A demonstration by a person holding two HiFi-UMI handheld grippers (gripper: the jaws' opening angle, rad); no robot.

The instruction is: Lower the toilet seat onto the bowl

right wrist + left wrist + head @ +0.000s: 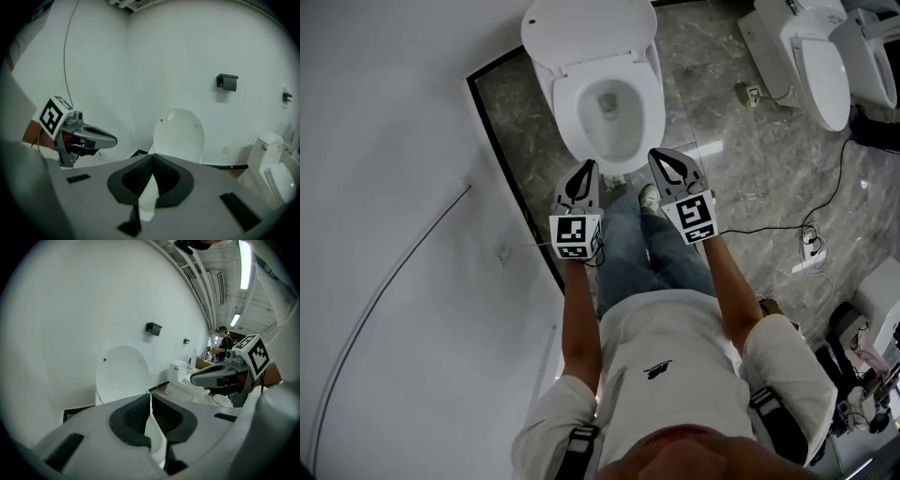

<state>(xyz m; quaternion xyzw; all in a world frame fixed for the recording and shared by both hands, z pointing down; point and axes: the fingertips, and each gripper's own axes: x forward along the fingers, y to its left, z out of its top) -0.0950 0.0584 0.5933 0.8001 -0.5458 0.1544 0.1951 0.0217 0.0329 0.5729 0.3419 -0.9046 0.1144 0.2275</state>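
Observation:
A white toilet stands against the wall, its oval lid [581, 26] raised upright behind the bowl [565, 108]. From here I cannot tell whether the seat ring is up with the lid or down on the rim. The lid [122, 373] shows ahead of my left gripper [150, 397], which is shut with nothing between its pads. My right gripper [153, 157] is also shut and empty, facing the same lid [180, 136]. In the head view the left gripper [589, 167] and right gripper [661, 155] hover side by side just short of the bowl's front edge, touching nothing.
A second toilet [816, 56] stands at the upper right. Cables and a power strip [811, 242] lie on the marble floor to the right. A black strip [511, 178] borders the floor on the left, by the white wall. A small black fixture [227, 82] hangs on the wall.

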